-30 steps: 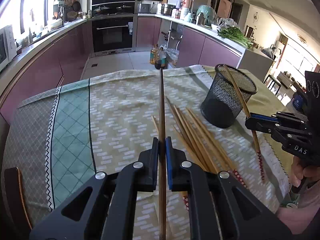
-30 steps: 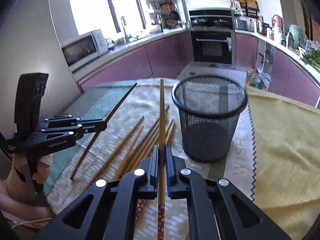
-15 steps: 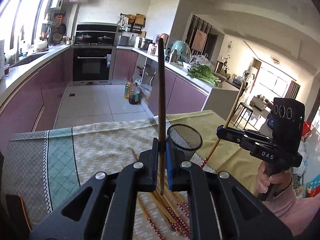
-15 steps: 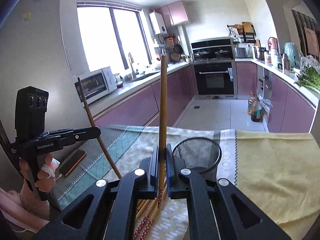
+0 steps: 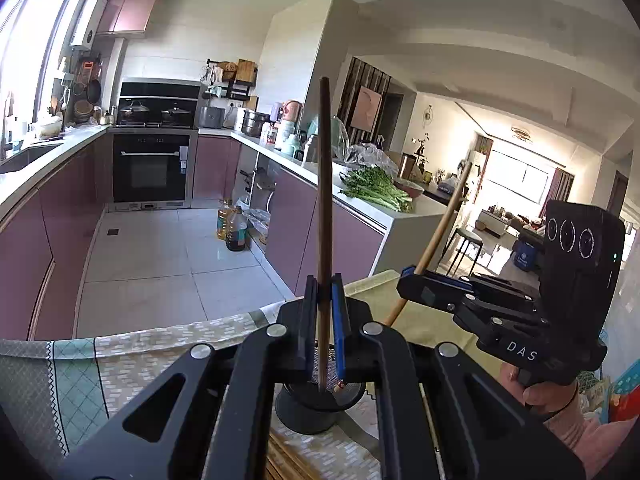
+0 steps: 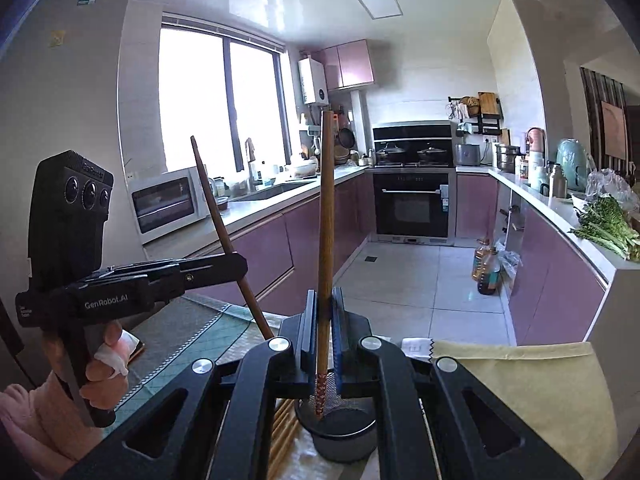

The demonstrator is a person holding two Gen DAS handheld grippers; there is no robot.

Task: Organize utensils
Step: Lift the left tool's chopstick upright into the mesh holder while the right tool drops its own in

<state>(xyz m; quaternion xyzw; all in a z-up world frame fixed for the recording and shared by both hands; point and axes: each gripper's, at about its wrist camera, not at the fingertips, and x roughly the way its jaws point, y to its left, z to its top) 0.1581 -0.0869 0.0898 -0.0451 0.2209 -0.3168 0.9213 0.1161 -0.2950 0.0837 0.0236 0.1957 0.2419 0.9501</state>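
My left gripper is shut on a dark brown chopstick, held upright with its lower end inside the black mesh cup. My right gripper is shut on a lighter chopstick with a red patterned end, also upright with its tip in the mesh cup. Each gripper shows in the other's view: the right gripper with its slanted chopstick, the left gripper with its slanted chopstick. More chopsticks lie on the cloth beside the cup.
The table carries a patterned green-and-grey cloth and a yellow cloth. A phone lies on the table at the left. Kitchen counters, an oven and oil bottles stand beyond the table.
Both grippers have tilted up from level to steep, raising both chopsticks upright. They have come together over the mesh cup, and both chopsticks' lower ends now reach into it.
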